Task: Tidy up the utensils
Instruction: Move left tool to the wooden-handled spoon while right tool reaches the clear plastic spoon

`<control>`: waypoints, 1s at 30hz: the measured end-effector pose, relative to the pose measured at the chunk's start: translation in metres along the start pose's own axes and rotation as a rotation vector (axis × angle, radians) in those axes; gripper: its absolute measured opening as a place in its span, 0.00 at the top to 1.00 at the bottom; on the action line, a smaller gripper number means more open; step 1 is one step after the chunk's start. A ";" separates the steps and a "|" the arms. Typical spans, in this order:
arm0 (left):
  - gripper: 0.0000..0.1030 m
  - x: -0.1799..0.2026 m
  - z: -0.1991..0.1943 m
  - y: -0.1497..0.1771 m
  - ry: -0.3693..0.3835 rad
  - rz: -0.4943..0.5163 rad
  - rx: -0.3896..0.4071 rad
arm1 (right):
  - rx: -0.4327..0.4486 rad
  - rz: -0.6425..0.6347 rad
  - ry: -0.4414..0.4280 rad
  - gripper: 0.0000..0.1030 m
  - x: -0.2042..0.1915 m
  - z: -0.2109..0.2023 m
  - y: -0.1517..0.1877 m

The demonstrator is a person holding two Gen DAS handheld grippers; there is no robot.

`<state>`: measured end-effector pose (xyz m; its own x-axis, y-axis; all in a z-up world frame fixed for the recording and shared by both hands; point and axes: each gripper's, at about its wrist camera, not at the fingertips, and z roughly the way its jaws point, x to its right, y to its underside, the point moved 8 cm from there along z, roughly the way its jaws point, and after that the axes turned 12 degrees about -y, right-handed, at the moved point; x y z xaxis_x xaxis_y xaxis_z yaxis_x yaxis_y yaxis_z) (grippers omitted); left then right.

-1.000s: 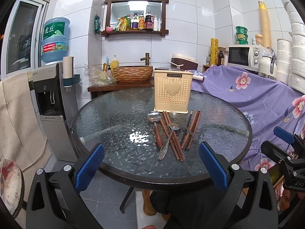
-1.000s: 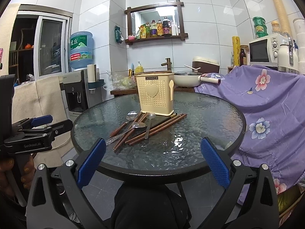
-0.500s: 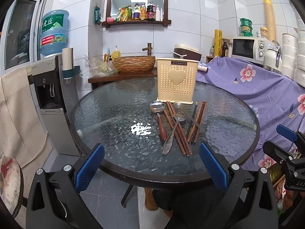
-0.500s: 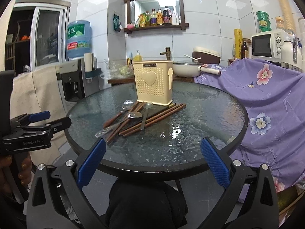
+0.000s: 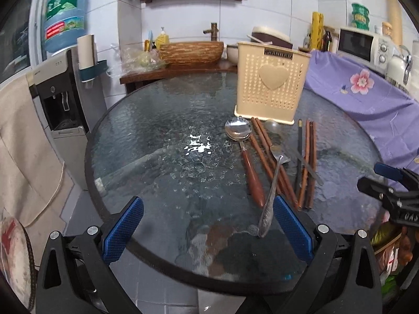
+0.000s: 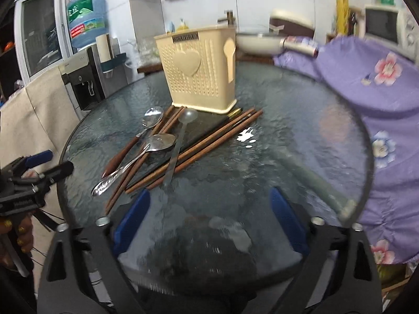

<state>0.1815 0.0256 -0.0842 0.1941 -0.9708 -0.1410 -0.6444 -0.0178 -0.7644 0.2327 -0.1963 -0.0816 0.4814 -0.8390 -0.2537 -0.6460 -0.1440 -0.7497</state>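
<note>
Glass table (image 5: 146, 141) bears a cream holder (image 5: 269, 89); just before it lie spoons (image 5: 246, 157) and brown chopsticks (image 5: 306, 162) in a loose heap. Left gripper (image 5: 208, 229) hangs released and empty. Right gripper (image 6: 207, 219) is closing, nothing between its jaws.

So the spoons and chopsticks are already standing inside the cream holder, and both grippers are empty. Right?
Not quite. The spoons and chopsticks lie flat on the glass table in front of the cream holder, as the right wrist view shows. Both grippers, left gripper and right gripper, are empty.
</note>
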 end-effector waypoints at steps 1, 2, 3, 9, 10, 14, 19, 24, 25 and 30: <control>0.06 0.002 0.006 -0.002 0.006 0.007 -0.013 | -0.014 0.005 -0.008 0.24 0.001 0.006 -0.002; 0.06 0.003 0.011 -0.004 0.014 0.007 -0.020 | -0.030 -0.001 -0.019 0.27 0.001 0.015 -0.007; 0.07 0.005 0.016 -0.007 0.027 0.006 -0.033 | -0.036 -0.005 -0.024 0.28 0.000 0.019 -0.010; 0.15 0.013 0.041 -0.027 0.050 0.018 -0.054 | -0.070 -0.027 -0.074 0.37 -0.007 0.053 -0.047; 0.16 0.014 0.044 -0.031 0.048 0.026 -0.052 | -0.073 -0.042 -0.072 0.40 -0.009 0.057 -0.052; 0.22 0.019 0.061 -0.046 0.047 0.059 -0.061 | -0.097 -0.091 -0.076 0.48 -0.016 0.079 -0.067; 0.23 0.037 0.080 -0.057 0.095 0.120 -0.096 | -0.089 -0.041 -0.077 0.51 -0.003 0.086 -0.075; 0.27 0.048 0.099 -0.063 0.115 0.161 -0.127 | -0.092 -0.033 -0.067 0.51 0.004 0.079 -0.070; 0.27 0.051 0.102 -0.064 0.124 0.160 -0.134 | -0.092 -0.033 -0.065 0.51 0.005 0.078 -0.070; 0.27 0.056 0.117 -0.072 0.134 0.153 -0.154 | -0.081 -0.016 -0.067 0.51 0.011 0.072 -0.068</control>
<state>0.3255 0.0001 -0.1103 -0.0080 -0.9878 -0.1553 -0.7657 0.1059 -0.6344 0.3244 -0.1580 -0.0775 0.5290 -0.7995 -0.2845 -0.6824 -0.2014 -0.7027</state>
